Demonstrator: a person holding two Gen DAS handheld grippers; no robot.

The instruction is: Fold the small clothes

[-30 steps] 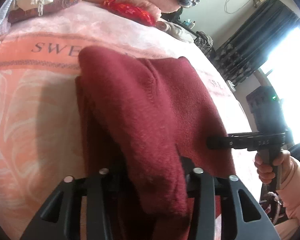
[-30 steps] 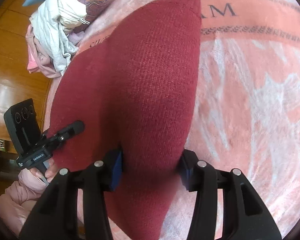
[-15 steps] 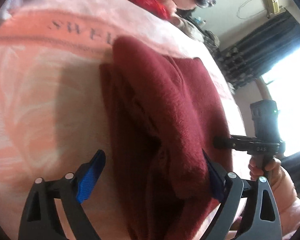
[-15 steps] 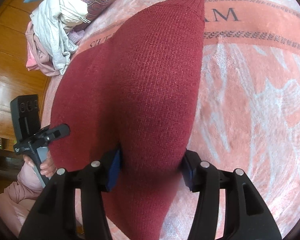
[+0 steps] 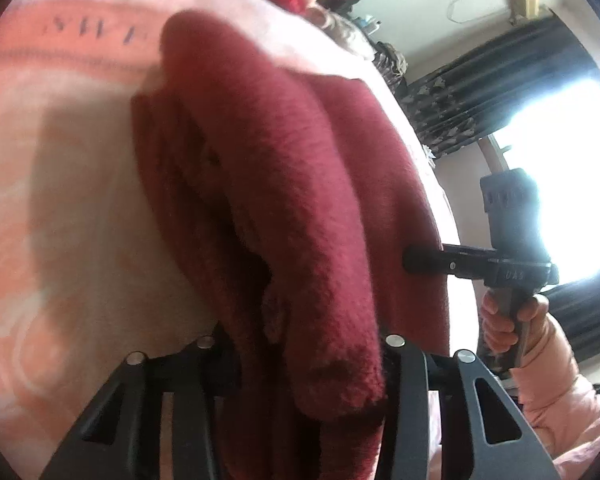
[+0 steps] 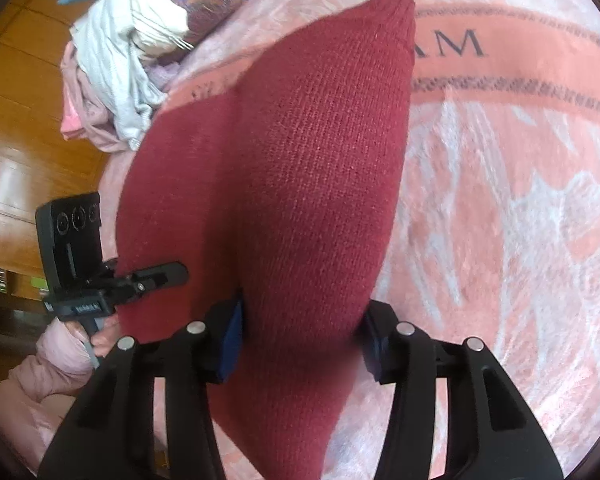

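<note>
- Half a second back my left gripper (image 5: 312, 364) stood wide around the folded edge; now its jaws are closing on that same bunched edge of the dark red knitted garment (image 5: 300, 184), which sits between them, pressed from both sides.
- Since a second ago, the garment has slid up and to the right ahead of my left jaws, and its near fold now hangs over them as a thick roll.
- My right gripper (image 6: 300, 340) has stayed where it was; its jaws are easing together on the garment (image 6: 284, 184), which fills the gap between the blue pads (image 6: 232, 340) and bulges out on both sides.
- From my right jaws the garment runs straight ahead as one broad smooth panel, ending in a rounded corner far in front.
- It lies on a pink blanket (image 6: 500, 220) with dark lettering on a band beyond the garment's far end.
- Left of my right jaws I see my left gripper from the side, its tip touching the garment's edge, a hand (image 6: 104, 338) in a pink sleeve on its handle.
- A heap of pale clothes (image 6: 116, 64) lies ahead and to the left of my right jaws, well apart from the garment.
</note>
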